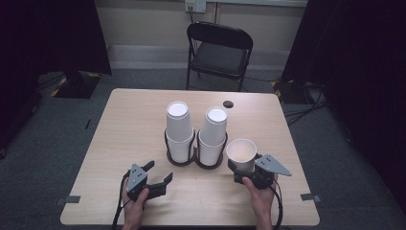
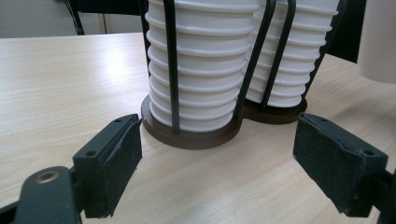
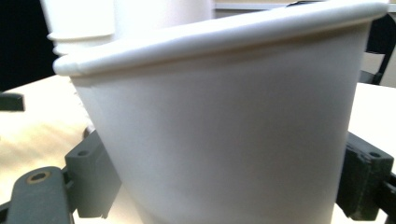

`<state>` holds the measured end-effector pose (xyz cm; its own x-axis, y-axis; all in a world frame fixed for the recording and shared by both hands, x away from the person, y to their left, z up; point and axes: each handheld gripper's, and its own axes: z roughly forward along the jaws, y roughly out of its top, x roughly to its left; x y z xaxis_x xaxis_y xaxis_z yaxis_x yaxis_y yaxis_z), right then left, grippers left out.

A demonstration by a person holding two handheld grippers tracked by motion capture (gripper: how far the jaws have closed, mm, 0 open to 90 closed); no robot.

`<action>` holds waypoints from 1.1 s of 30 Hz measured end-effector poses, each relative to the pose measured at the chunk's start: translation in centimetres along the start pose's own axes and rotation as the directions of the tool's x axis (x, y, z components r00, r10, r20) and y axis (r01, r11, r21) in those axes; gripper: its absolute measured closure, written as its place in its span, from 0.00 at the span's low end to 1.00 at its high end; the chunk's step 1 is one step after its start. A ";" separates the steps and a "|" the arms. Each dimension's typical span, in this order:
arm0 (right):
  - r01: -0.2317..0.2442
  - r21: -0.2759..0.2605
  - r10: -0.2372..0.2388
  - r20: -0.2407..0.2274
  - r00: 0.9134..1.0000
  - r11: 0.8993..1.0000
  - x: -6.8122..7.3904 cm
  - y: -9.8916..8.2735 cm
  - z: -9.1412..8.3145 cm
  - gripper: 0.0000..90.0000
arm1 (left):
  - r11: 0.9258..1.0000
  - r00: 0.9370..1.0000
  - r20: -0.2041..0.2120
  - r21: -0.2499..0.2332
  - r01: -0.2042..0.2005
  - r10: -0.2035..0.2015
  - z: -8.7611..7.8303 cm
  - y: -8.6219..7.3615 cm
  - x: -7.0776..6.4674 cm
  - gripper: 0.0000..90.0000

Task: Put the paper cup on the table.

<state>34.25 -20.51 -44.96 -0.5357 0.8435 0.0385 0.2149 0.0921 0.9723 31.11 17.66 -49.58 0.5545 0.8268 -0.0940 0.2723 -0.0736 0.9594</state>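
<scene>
Fingers, R: right gripper [image 1: 245,168] clamped on loose paper cup [image 1: 241,154], pads [image 3: 88,179] on both sides of cup wall, low down; cup upright, mouth up, long axis vertical.
Fingers, L: left gripper [image 1: 159,175] spread wide, nothing btwn pads [image 2: 116,161]; sits low over desk [image 1: 119,139].
Key relation: cup holder [image 1: 194,160] w/ two upside-down stacks lies ahead & to left of held cup; right stack [image 1: 213,136] just beside cup, left stack [image 1: 179,132] further over. R hand nearer right stack.
From L fingers: holder base [image 2: 191,137] straight ahead, near, not touching; wire uprights [image 2: 170,65] run up stack sides.
In the way: stack tops stand higher than held cup's rim, so cup prob needs lifting & flipping to go on.
Around: folding chair [image 1: 219,52] beyond desk, well apart; small dark cable hole [image 1: 228,104] at far desk edge.
</scene>
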 end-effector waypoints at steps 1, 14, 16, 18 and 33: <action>-0.012 -0.002 0.012 0.011 1.000 1.000 -0.3 0.0 0.1 0.14 | 1.000 1.000 -0.006 -0.007 -0.001 0.001 -0.1 0.0 -0.1 0.17; -0.009 -0.004 0.009 0.075 0.997 1.000 -2.7 1.4 1.6 0.14 | 0.995 0.995 -0.089 -0.079 -0.059 0.052 -0.7 -0.4 -0.9 0.17; -0.017 -0.006 0.017 0.078 0.997 1.000 -3.4 1.6 2.0 0.14 | 0.994 0.993 -0.101 -0.085 -0.070 0.062 -0.8 -0.4 -1.1 0.17; -0.021 -0.002 0.021 0.086 0.996 1.000 -3.9 1.7 2.5 0.14 | 0.994 0.992 -0.110 -0.092 -0.066 0.056 -0.8 -0.5 -1.1 0.17; -0.090 0.028 0.087 0.093 0.992 0.996 -6.6 1.8 7.2 0.14 | 0.992 0.992 -0.122 -0.122 -0.045 0.030 -1.1 -0.6 -0.9 0.17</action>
<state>44.01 -22.07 -45.16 -0.4370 0.8938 0.1011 0.2850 0.0310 0.9580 29.60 17.53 -49.80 0.4626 0.8860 -0.0320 0.1493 -0.0423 0.9879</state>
